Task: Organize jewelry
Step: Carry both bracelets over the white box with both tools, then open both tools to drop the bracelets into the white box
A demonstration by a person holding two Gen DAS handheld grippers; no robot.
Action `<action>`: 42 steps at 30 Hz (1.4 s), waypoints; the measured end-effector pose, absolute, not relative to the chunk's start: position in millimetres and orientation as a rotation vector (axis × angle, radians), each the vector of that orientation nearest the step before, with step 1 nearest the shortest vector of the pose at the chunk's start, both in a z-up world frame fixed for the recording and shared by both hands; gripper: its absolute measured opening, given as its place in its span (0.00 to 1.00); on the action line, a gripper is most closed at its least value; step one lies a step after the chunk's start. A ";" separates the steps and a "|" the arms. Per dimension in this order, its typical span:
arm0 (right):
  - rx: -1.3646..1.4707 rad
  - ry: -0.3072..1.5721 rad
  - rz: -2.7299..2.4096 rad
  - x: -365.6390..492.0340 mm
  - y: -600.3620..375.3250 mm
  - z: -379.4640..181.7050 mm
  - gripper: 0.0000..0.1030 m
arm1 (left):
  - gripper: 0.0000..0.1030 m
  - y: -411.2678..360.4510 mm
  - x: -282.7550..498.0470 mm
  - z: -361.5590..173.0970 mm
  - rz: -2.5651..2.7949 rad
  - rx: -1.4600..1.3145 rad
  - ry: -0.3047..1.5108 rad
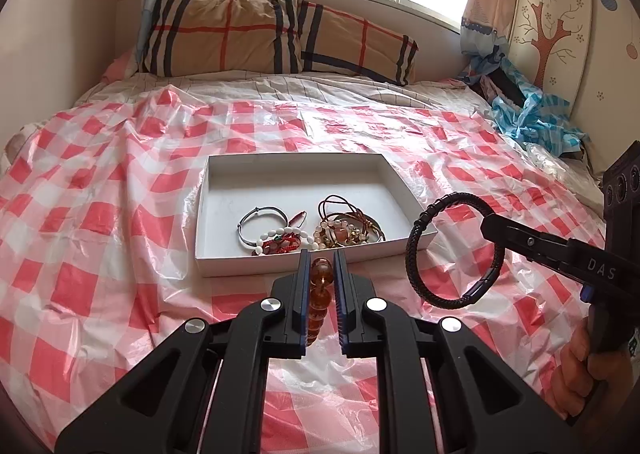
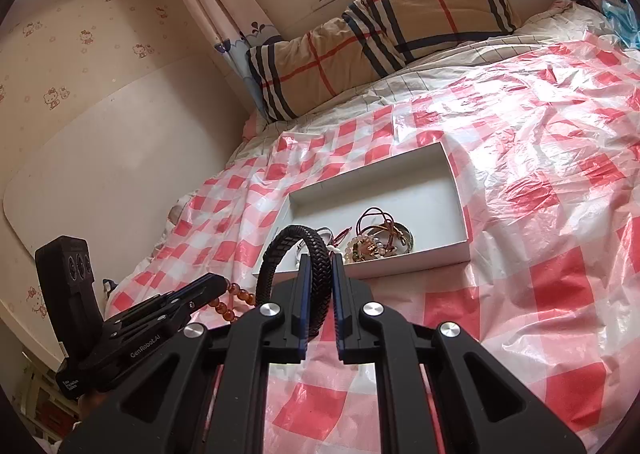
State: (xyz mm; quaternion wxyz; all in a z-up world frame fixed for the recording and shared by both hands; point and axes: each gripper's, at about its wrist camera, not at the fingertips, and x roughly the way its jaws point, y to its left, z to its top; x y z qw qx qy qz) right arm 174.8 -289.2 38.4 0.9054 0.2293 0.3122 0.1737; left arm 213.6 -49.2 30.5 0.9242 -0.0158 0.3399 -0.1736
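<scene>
A white shallow box point(image 1: 224, 262) point(image 2: 460, 190) lies on the checked bed cover and holds a silver bangle point(image 1: 260, 224), a white and red bead bracelet point(image 1: 280, 242) and a tangle of cord and bead bracelets point(image 1: 348, 226) point(image 2: 376, 238). My left gripper point(image 1: 321, 266) point(image 2: 216, 288) is shut on an amber bead bracelet point(image 1: 320, 294) point(image 2: 234, 304) just in front of the box. My right gripper point(image 2: 319, 266) point(image 1: 486, 224) is shut on a black braided leather bracelet point(image 2: 296, 250) point(image 1: 440, 250), held above the box's near right corner.
The red and white checked plastic cover point(image 1: 100, 214) spreads over the bed. Plaid pillows point(image 1: 260, 38) lie at the head under the window. A blue crumpled cloth point(image 1: 528, 114) lies at the far right by the wall.
</scene>
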 end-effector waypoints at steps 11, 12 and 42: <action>0.483 0.645 0.363 190.6 -286.0 31.2 0.11 | 0.10 -53.2 228.9 26.8 -0.356 -0.026 0.693; 0.483 0.646 0.363 192.4 -286.0 30.1 0.11 | 0.10 -53.3 229.1 26.8 -0.356 -0.026 0.694; 0.498 0.690 0.324 291.6 -284.6 -17.2 0.11 | 0.10 -56.6 322.8 12.5 -0.444 -0.201 0.657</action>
